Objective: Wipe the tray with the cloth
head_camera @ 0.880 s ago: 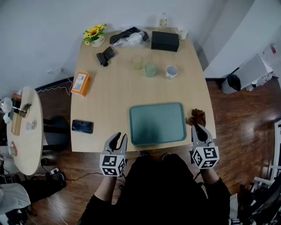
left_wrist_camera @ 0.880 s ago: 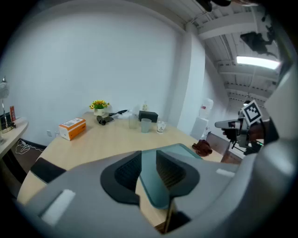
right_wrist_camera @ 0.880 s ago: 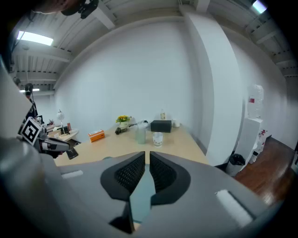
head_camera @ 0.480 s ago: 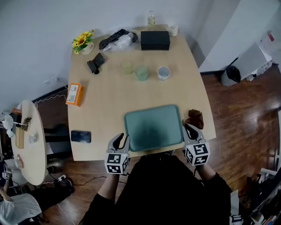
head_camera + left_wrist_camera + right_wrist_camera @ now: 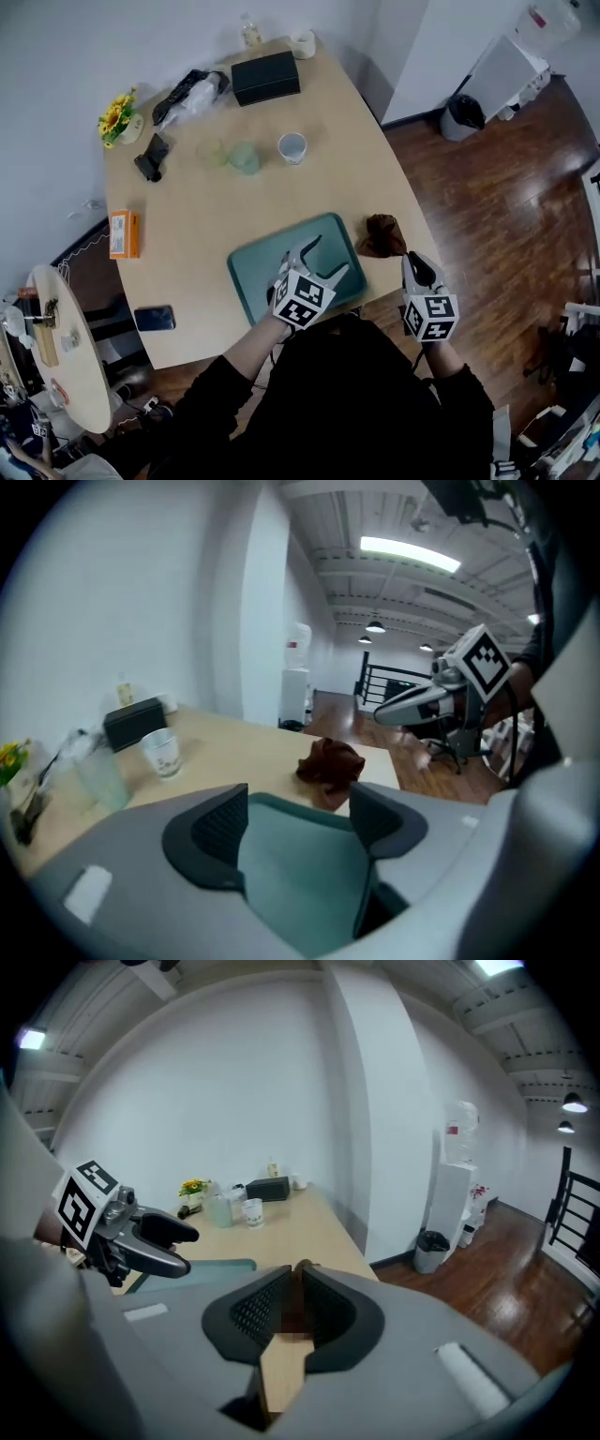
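Movement is confined to the left gripper (image 5: 323, 261), which has shifted from the near edge of the table (image 5: 187, 216) to above the teal tray (image 5: 251, 274), jaws spread and empty; the right gripper (image 5: 418, 268), jaws closed on nothing, stays off the near right edge, behind the brown cloth (image 5: 382, 236) beside the tray's right end.

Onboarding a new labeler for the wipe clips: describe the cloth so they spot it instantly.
On the light wooden table, find the teal tray near the person's edge. Right beside the tray's right end, by the table's edge, lies the cloth: the only soft, dark reddish-brown lump among hard-edged things.
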